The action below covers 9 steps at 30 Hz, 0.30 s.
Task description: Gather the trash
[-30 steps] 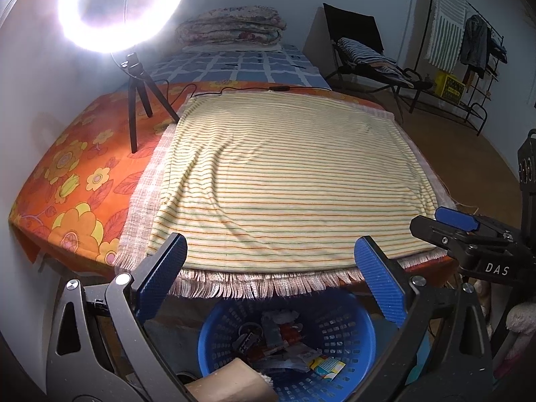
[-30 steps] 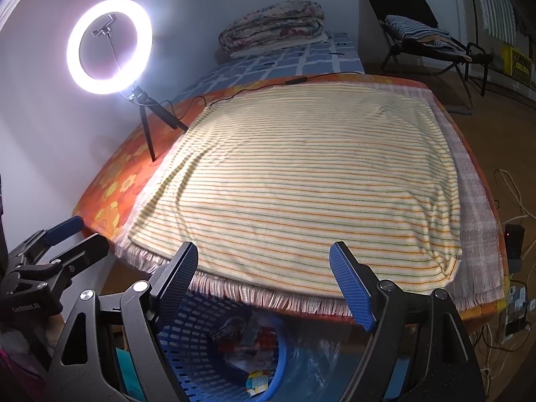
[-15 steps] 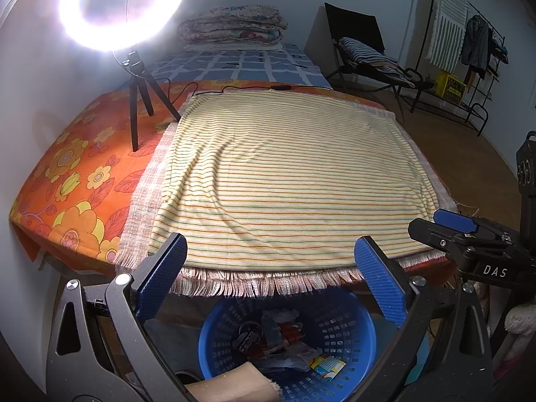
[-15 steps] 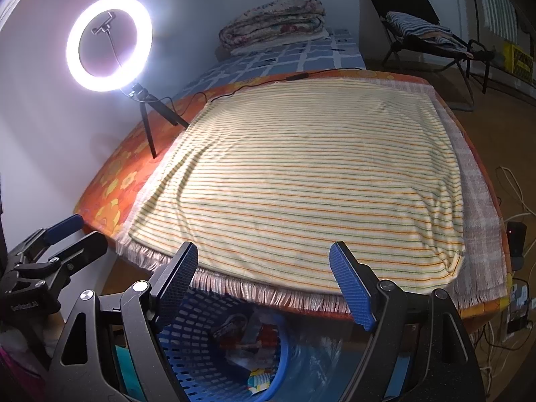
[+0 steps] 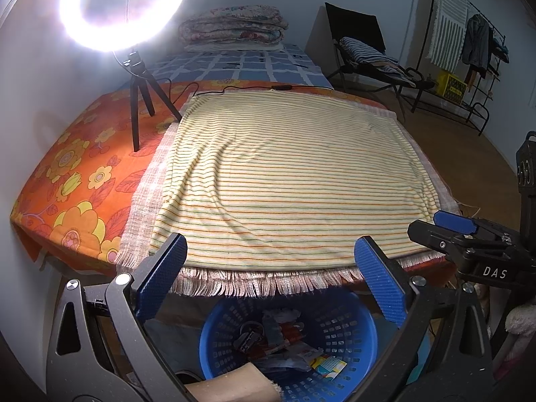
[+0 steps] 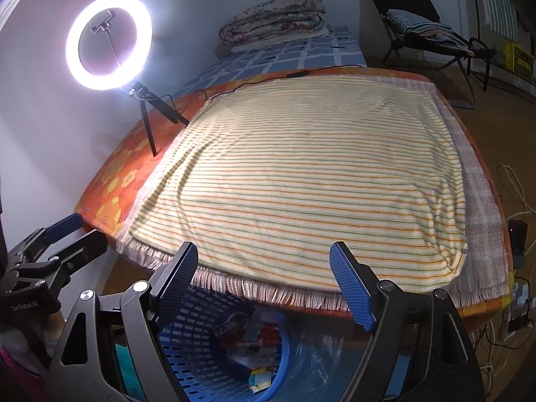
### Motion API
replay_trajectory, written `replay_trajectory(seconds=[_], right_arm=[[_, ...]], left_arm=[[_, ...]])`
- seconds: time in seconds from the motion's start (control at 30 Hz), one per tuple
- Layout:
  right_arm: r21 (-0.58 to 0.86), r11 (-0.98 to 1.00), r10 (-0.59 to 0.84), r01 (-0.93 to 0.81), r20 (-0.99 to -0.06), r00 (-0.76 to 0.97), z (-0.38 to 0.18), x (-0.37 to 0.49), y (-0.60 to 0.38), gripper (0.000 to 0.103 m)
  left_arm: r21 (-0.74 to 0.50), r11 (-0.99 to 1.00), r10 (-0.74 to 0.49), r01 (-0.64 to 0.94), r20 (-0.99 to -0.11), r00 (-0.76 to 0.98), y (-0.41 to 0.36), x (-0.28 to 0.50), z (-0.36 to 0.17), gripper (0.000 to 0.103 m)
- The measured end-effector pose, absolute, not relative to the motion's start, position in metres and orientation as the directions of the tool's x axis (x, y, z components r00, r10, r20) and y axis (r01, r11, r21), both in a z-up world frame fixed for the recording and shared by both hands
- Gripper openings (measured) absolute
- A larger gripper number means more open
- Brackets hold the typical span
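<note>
A blue slatted plastic basket (image 5: 348,318) stands on the floor below the bed's near edge, with wrappers and scraps of trash (image 5: 284,345) lying in it. My left gripper (image 5: 268,278) hovers above the basket, open, with nothing between its blue pads. My right gripper (image 6: 261,284) is also open and empty, held over the same basket (image 6: 201,345), whose trash (image 6: 254,331) shows between its fingers. Each gripper appears at the edge of the other's view. The striped cream cloth (image 5: 294,174) on the bed carries no trash that I can see.
A lit ring light on a small tripod (image 5: 137,107) stands on the orange floral sheet (image 5: 77,184) at the left. Folded blankets (image 5: 234,30) lie at the bed's far end. A folding chair (image 5: 365,53) and clothes rack (image 5: 469,43) stand at the right. Cables (image 6: 516,201) trail on the floor.
Both grippers have held their place, open and empty. Only a slight drift of the views shows.
</note>
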State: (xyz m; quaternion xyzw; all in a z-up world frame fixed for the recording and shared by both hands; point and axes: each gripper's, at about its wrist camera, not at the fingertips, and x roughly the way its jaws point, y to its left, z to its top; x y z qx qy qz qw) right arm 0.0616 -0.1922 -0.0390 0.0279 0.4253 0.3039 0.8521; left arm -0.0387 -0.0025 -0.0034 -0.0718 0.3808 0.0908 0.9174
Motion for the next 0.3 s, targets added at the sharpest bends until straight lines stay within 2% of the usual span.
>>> replay_trajectory(seconds=[0.3], right_arm=[[0.31, 0.814, 0.541, -0.492, -0.714, 0.444, -0.0404, 0.0617, -0.1912, 0.081]], left_arm=[[-0.051, 0.974, 0.121, -0.222, -0.707, 0.696, 0.0012, -0.0396, -0.0036, 0.102]])
